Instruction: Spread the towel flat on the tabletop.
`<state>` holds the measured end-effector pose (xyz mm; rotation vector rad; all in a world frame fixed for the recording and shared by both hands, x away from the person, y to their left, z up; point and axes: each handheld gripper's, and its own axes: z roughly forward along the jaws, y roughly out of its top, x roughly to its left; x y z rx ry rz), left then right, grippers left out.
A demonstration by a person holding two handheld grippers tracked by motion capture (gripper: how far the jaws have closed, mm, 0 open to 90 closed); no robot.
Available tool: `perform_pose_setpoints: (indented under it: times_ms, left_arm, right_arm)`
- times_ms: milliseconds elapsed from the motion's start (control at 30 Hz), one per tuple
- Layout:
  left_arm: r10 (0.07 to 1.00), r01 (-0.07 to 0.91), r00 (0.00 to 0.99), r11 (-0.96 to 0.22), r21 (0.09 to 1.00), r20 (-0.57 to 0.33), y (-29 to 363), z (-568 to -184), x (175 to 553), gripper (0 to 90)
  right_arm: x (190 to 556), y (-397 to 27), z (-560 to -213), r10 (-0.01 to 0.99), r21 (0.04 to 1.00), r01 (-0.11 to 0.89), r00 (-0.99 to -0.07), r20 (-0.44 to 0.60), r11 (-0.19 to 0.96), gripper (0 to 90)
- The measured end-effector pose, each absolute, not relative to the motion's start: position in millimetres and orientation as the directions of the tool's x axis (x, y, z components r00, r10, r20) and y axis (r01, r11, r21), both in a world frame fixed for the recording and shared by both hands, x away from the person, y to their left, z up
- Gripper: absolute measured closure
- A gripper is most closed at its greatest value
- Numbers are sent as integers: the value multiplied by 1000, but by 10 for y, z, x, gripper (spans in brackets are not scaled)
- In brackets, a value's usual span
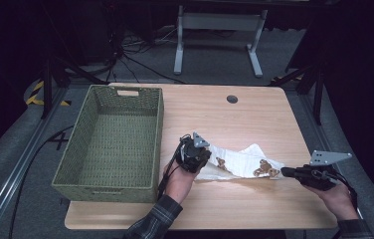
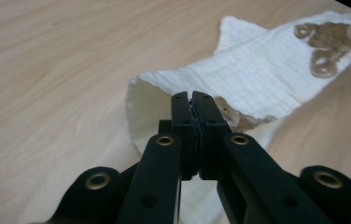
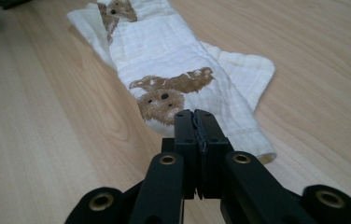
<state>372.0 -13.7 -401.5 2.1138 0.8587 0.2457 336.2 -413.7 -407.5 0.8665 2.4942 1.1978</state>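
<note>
From the high view, a wooden table [image 1: 210, 209] holds a green woven basket [image 1: 113, 144] on its left side. A white cloth [image 1: 237, 162] with brown bear prints lies stretched across the middle of the table, to the right of the basket. The left gripper [image 1: 206, 155] sits at the cloth's left end and the right gripper [image 1: 284, 172] at its right end, each held by a hand coming in from below.

In the left gripper view, the left gripper [image 2: 192, 99] has its jaws pressed together, pinching the cloth [image 2: 257, 74] at its near edge, which lifts off the table there.

In the right gripper view, the right gripper [image 3: 194, 116] has its jaws pressed together on the near end of the cloth [image 3: 164, 51], just below a bear print; the cloth runs away across the table.
</note>
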Motion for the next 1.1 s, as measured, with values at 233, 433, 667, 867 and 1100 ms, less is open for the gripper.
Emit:
perform_pose_setpoints:
  times_ms: [233,433,667,867,1100]
  left_arm:
    - [620,512,769,-456,728,-152,-4,-4125,3367,885]
    - [603,537,779,-499,680,-173,44,-4270,3207,884]
    - [582,557,792,-565,608,-184,7,-4526,3091,878]
    - [600,530,787,-543,651,-140,36,-4447,3103,690]
    - [666,544,737,-481,688,-117,51,-4357,3248,692]
  right_arm:
    - [3228,-4114,-4160,571,742,422,-818,65,521,888]
    - [3206,-4094,-4285,549,691,455,-830,101,561,887]
    - [3221,-4058,-4433,536,642,475,-836,117,601,881]
    - [3229,-4083,-4382,544,661,469,-832,108,586,766]
    - [3401,-3966,-4206,553,720,436,-829,87,540,750]
